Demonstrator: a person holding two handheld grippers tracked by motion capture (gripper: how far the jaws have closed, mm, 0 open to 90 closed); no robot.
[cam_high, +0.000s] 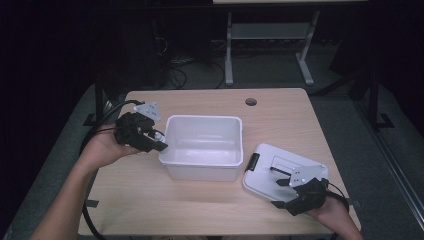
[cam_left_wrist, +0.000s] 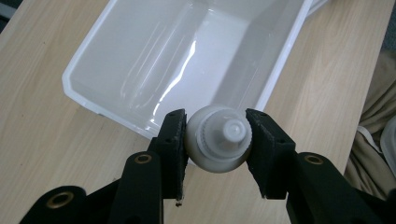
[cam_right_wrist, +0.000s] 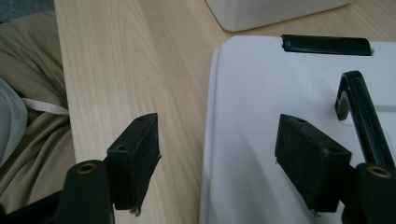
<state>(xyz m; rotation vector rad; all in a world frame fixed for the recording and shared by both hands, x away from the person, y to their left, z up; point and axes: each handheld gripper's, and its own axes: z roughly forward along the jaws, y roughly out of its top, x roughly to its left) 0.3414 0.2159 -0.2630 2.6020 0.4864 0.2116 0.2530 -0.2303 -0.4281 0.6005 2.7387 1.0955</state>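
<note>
**Two hand-held grippers at a table with a white tub, its lid and a small bottle**

A light wooden table (cam_high: 150, 200) filled the middle of the high view, with a dark floor around it and the legs of a second table beyond its far edge. A small round hole (cam_high: 251, 102) sat near the far edge of the tabletop.

A white plastic tub (cam_high: 202, 165) stood open at the centre of the table, with nothing seen inside it. To its right, near the table's front right corner, the tub's white lid (cam_high: 265, 175) lay flat, apart from the tub. The lid carried a black clip (cam_high: 253, 161) on the edge facing the tub and a black handle (cam_right_wrist: 362, 112) on top.

The person's left forearm came in from the bottom left. The left gripper (cam_left_wrist: 216, 140) was held just beside the tub's left wall, pointing towards it. In the left gripper view its two black jaws were clamped on a small white bottle (cam_left_wrist: 217, 144), seen end on with its ribbed cap facing the camera, over the tub's near rim and the table.

The right gripper (cam_right_wrist: 217, 158) was held low over the lid's near right part. In the right gripper view its jaws stood apart with nothing between the pads: one over bare table, the other over the lid, with the lid's edge between them.
</note>
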